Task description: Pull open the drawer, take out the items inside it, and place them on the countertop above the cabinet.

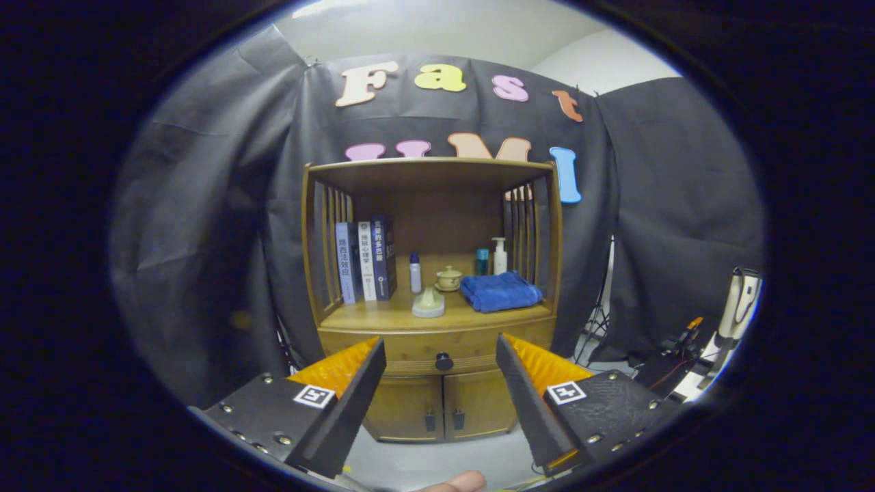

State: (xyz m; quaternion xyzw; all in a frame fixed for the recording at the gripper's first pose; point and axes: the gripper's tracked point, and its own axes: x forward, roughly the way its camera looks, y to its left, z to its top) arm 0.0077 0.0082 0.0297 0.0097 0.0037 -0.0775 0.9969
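Tongs (441, 359) spread apart, holding nothing; closed drawer (437, 347) and knob (443, 361) beyond them.

The gripper (441, 352) has two wedge-shaped fingers (355, 396) with ribbed, sawtooth inner pads. Each finger sits on a textured mount plate (273, 417) fastened with small silver screws along its edges. Each plate carries a square white fiducial marker (314, 395) with a black pattern. A fingertip (459, 482), probably of the person's hand, shows beneath the gripper, blurred.
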